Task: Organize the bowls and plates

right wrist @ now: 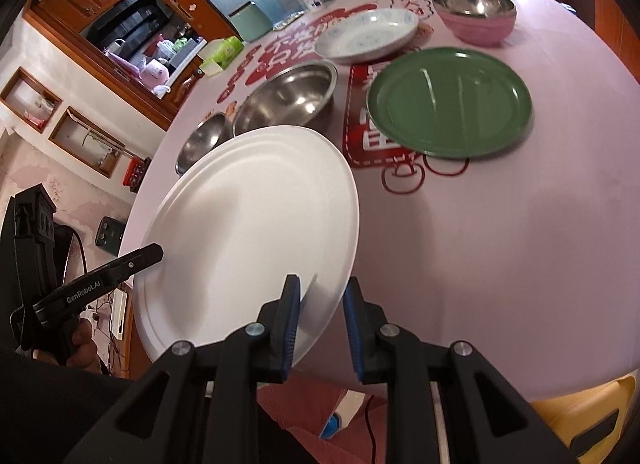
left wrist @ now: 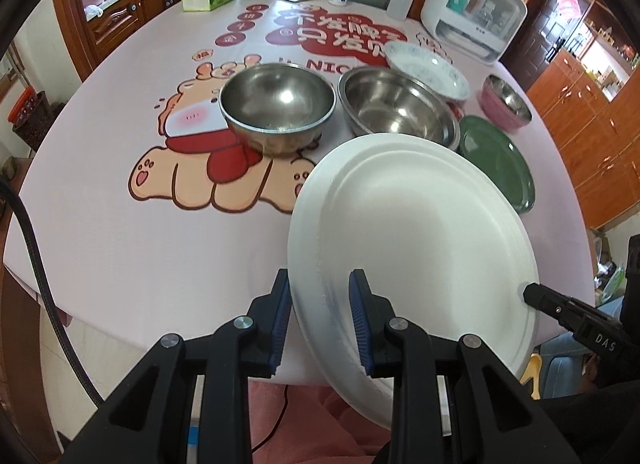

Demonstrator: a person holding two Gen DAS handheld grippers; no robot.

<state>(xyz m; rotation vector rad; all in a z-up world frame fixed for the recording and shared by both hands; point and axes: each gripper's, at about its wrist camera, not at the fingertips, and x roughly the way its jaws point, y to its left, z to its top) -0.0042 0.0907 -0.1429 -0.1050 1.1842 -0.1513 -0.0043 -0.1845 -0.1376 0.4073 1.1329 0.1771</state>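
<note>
Only the right view shows a hand point(right wrist: 82, 348).

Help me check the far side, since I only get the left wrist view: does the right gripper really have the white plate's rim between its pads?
Observer: Yes. In the right wrist view, the right gripper has the rim of the white plate between its blue pads, and the plate is tilted above the table.
Operator: The white plate hides part of the green plate for me. Is anything on it?
Observer: No. The green plate shows whole here, it is empty, and it lies flat on the tablecloth.
</note>
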